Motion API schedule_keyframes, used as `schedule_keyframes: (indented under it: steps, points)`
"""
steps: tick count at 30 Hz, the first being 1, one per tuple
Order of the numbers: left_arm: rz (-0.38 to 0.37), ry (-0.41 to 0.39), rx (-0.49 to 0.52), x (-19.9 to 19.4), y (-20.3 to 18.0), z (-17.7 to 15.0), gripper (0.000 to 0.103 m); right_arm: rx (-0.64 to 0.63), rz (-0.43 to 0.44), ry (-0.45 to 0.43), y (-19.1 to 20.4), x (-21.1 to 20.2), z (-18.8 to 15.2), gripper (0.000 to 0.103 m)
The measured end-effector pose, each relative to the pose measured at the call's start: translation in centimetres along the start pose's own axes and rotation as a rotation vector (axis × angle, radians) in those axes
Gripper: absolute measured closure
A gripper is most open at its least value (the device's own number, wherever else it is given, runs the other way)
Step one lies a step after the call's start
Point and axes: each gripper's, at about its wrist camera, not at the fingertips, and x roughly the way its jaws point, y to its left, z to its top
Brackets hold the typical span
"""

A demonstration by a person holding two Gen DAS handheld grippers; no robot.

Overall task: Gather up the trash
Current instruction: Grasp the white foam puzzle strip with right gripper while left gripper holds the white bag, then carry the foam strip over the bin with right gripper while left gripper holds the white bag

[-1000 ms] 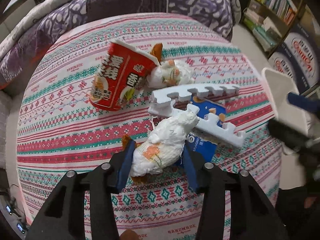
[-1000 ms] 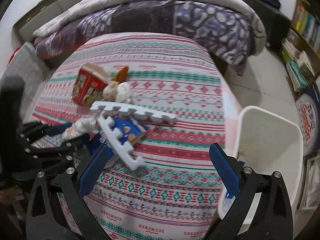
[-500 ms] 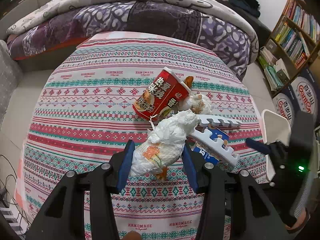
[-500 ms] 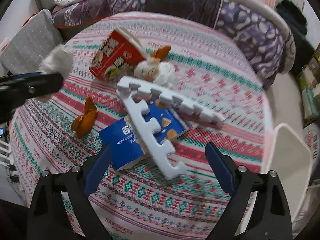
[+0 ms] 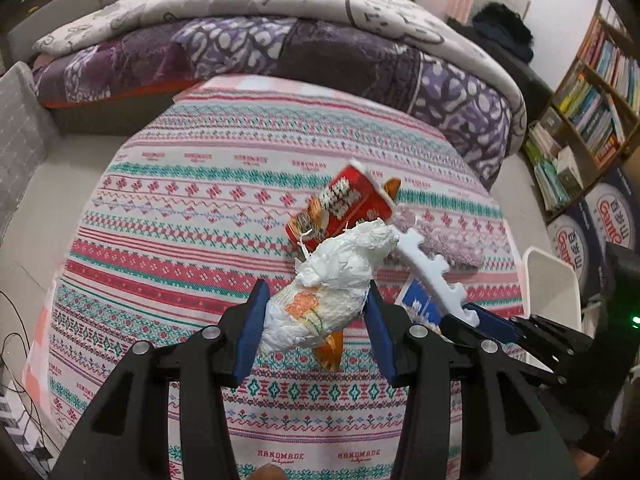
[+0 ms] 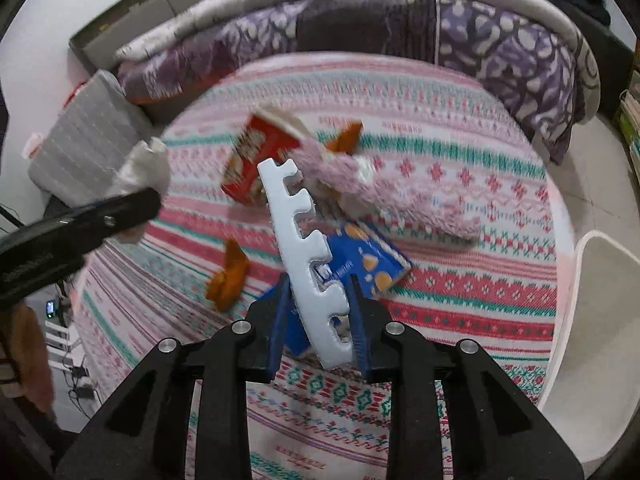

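The tissue wad has come up off the cloth, and the right gripper has moved onto the foam strip.

The left gripper (image 5: 314, 322) pinches the white tissue wad (image 5: 332, 288) above the striped tablecloth (image 5: 180, 216). The right gripper (image 6: 318, 320) is closing on the white foam strip (image 6: 300, 248), and its pads seem to touch it, over the blue packet (image 6: 368, 256). The red cup (image 5: 340, 208) lies nearby.

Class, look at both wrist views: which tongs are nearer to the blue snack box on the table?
Right. The right tongs are closing on the white foam strip directly over the blue snack box; the left tongs hold a tissue wad off to its side.
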Motion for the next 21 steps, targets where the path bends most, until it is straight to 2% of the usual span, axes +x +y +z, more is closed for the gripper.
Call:
schedule_keyframes:
  steps: [4,9,16,21]
  points:
    - [0.008,-0.046,-0.024,-1.0,-0.1,0.3,0.056,0.004,0.006,-0.072,0.6,-1.8,0.5,0.076]
    - [0.027,-0.107,-0.056,-2.3,-0.3,0.5,0.056,0.013,-0.033,-0.172,1.1,-3.4,0.4,0.076]
    - [0.143,-0.204,-0.053,-3.2,-1.8,-0.1,0.056,0.037,-0.123,-0.324,1.4,-5.9,0.2,0.076]
    - [0.216,-0.273,-0.068,-3.7,-2.9,-0.7,0.056,0.051,-0.187,-0.401,1.2,-7.1,0.0,0.076]
